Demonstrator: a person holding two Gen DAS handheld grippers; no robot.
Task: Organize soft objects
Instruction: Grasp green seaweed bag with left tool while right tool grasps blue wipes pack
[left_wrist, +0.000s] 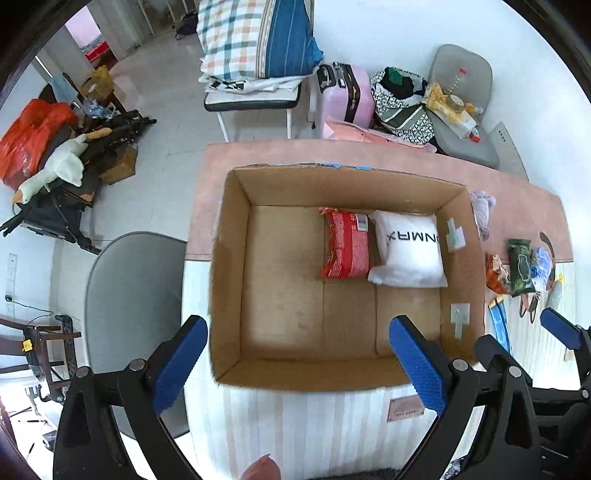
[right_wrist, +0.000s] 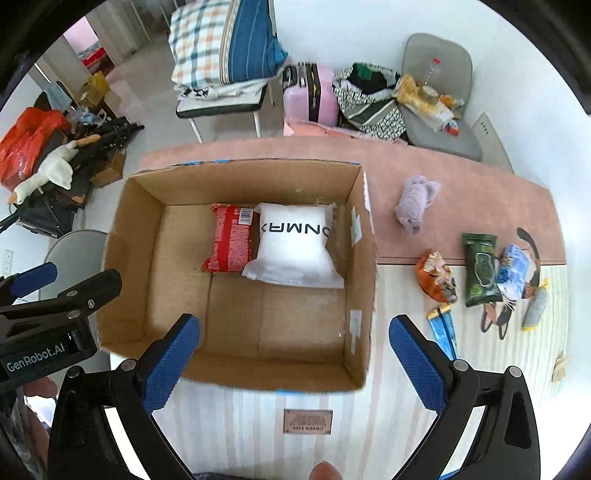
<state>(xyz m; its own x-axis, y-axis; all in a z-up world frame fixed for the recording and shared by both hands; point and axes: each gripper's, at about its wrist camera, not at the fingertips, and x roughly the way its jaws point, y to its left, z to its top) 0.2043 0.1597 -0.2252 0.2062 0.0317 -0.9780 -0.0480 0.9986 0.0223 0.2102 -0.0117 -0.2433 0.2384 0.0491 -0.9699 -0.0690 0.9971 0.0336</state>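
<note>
An open cardboard box (left_wrist: 236, 258) (right_wrist: 362, 258) stands on the table. In it lie a red packet (left_wrist: 345, 245) (right_wrist: 231, 240) and a white pillow pack (left_wrist: 408, 251) (right_wrist: 295, 247), side by side at the far end. To the right of the box lie a lilac cloth (right_wrist: 415, 201), an orange packet (right_wrist: 436, 277), a dark green pack (right_wrist: 480, 267), a blue-white packet (right_wrist: 511, 269) and a blue tube (right_wrist: 443, 328). My left gripper (left_wrist: 295, 365) is open and empty above the box's near edge. My right gripper (right_wrist: 293, 363) is open and empty, just right of the left one.
The table has a pink cloth (right_wrist: 461, 177) at the back and a striped mat (right_wrist: 406, 406) in front. A grey chair (left_wrist: 129, 314) stands left of the table. Chairs with bedding (left_wrist: 255, 44), a pink suitcase (left_wrist: 347, 92) and bags stand behind.
</note>
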